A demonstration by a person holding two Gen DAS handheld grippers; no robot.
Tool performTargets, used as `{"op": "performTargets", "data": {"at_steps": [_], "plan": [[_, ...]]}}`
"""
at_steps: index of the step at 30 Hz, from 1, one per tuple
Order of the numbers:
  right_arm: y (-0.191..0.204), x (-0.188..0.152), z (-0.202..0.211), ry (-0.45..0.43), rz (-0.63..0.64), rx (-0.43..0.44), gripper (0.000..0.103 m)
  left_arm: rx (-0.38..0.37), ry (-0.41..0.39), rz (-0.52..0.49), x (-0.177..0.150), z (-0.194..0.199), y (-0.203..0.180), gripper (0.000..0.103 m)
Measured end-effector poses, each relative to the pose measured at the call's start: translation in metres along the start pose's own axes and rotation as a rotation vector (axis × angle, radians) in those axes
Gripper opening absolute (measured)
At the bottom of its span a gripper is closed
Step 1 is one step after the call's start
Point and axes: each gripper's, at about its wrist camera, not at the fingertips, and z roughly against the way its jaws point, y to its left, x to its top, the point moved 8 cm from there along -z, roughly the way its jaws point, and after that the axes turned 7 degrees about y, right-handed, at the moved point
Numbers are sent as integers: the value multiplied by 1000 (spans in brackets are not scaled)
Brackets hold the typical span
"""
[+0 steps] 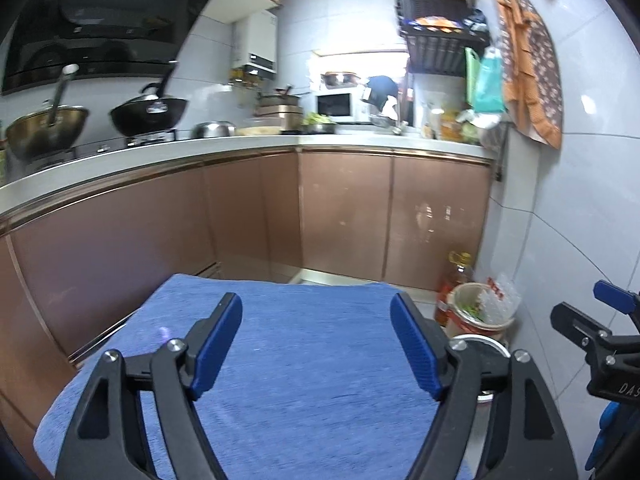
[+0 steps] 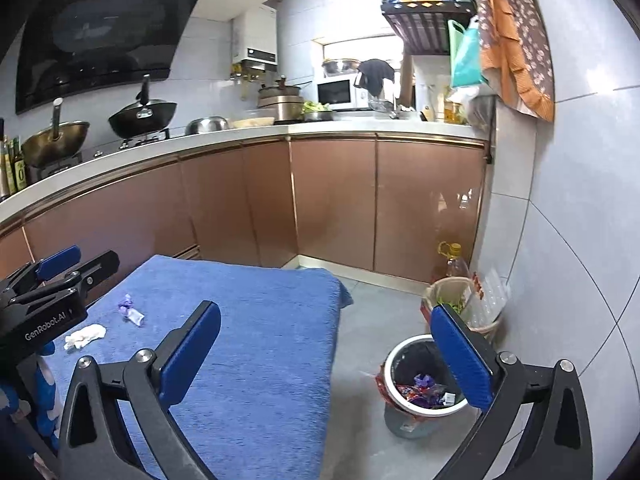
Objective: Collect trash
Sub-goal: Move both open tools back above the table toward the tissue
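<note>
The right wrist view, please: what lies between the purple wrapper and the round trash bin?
In the right wrist view, only bare blue towel and grey floor separate the purple wrapper from the trash bin.

The blue-covered tabletop (image 2: 256, 320) lies mostly bare across its middle and far end, open to a reach from above. Near its left edge a white crumpled tissue (image 2: 85, 335) and a purple wrapper (image 2: 130, 309) lie close together. Right of the tabletop, a strip of grey floor (image 2: 360, 320) stays free up to the round trash bin (image 2: 400, 360); behind it a beige bucket (image 2: 440, 286) and an oil bottle (image 2: 454, 260) crowd the wall corner.
</note>
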Motion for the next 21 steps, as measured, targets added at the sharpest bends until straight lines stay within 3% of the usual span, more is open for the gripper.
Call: {"op": "performTargets", "data": {"at_steps": [9,21], "plan": [[40,-9,3,-14,44,-4,103,49,-3,53,-20,15,41,77],[56,-9,4,-6,50,-28,103,78,-11,88,-27,27,72,77]]}}
